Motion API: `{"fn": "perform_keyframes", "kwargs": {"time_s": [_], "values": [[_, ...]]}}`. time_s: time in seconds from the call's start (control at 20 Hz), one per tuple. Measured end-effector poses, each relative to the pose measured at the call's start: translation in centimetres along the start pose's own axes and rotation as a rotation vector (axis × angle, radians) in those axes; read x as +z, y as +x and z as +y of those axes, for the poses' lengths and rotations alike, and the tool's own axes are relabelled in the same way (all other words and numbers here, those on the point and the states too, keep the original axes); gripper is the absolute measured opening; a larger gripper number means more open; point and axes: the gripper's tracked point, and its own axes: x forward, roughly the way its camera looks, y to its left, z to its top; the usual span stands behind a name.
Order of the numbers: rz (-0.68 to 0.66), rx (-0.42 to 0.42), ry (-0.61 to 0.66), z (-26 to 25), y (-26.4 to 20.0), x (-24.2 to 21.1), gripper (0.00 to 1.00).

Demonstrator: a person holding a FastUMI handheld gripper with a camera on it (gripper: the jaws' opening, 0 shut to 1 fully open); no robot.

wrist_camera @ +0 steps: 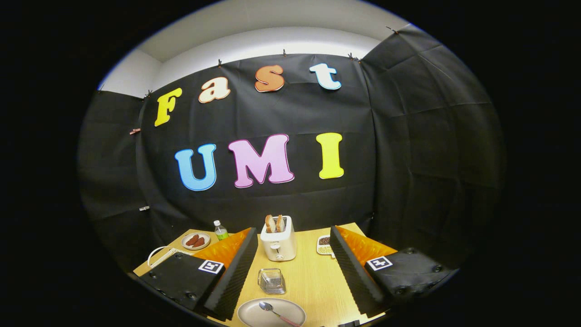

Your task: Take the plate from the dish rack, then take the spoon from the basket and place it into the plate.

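Gripper view showed the scene with the toaster (278,244) as the reference landmark at the middle of the tabletop (313,281).

Left of the toaster, a white dish rack (160,255) stood partly behind the left finger. Beyond it lay a small dish of brown pieces (195,240), and a bottle with a green label (220,230) stood between that dish and the toaster. Two slices of toast stood in the toaster slots.

In front of the toaster sat the wire basket (272,281), which appeared to hold nothing. Nearer again lay the plate (271,313), flat on the tabletop, with the spoon (278,313) resting in it, bowl toward the basket and handle pointing to the right. Judged from this layout, the placement was complete.

Right of the toaster, a small tray of grains (324,245) lay just beside the right finger.

The gripper (292,272) was raised, its fingers spread wide apart and holding nothing; basket, plate and spoon lay between them.

Hazards from this state:
- A descent could bring a finger onto the plate rim and tip the spoon out.
- A sideways swing could strike the toaster, the tray of grains or the bottle, since each stood near a finger.
- The basket is probably light and could slide if brushed.
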Motion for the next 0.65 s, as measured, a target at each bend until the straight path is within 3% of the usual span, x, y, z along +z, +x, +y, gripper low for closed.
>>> {"fn": "perform_keyframes", "kwargs": {"time_s": [0.65], "values": [[0.030, -0.021, 0.009, -0.2, -0.6, -1.2, 0.98]]}}
